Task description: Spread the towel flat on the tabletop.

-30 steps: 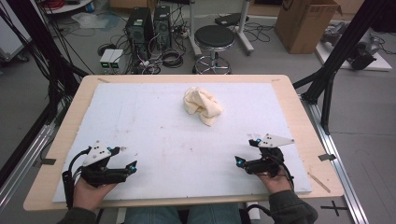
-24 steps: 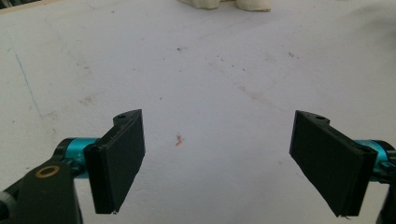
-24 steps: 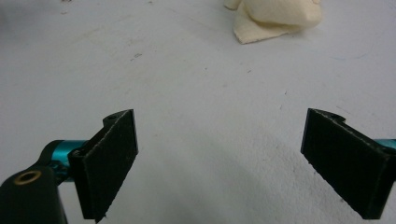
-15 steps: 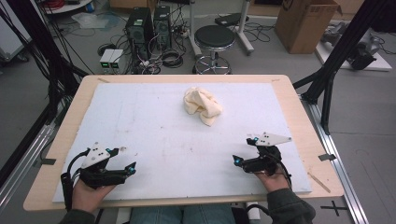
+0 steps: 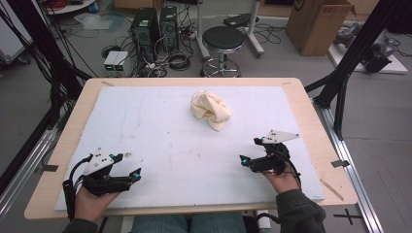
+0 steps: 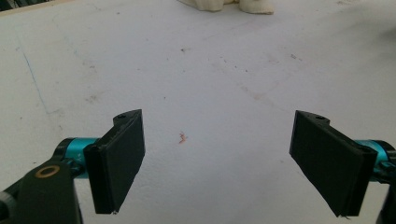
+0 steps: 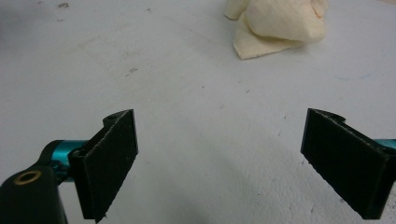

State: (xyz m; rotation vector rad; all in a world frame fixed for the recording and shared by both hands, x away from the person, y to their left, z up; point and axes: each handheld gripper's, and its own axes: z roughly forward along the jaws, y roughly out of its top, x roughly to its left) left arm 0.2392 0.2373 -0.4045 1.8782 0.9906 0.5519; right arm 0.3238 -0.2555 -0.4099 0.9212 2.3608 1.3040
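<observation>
A crumpled cream cloth [image 5: 210, 109] lies on the white mat [image 5: 160, 126], a little beyond the table's middle. My left gripper [image 5: 127, 164] rests at the near left corner of the mat, held in a hand, far from the cloth. Its jaws stand wide apart over bare mat in the left gripper view [image 6: 219, 158], where the cloth [image 6: 224, 4] peeks in at the top edge. My right gripper [image 5: 249, 150] sits at the near right, pointing left and forward. It is open [image 7: 219, 163] with nothing between the jaws, and the cloth [image 7: 280, 23] lies ahead to the upper right.
The mat covers a wooden table [image 5: 311, 111] with a bare rim. Small stains [image 6: 181, 137] mark the mat. Beyond the far edge stand a black stool [image 5: 222, 39], computer towers [image 5: 155, 24] with cables and a cardboard box [image 5: 318, 24]. Black frame posts [image 5: 350, 63] flank the table.
My right gripper has edged slightly to the left and forward. The left gripper and the cloth have stayed put.
</observation>
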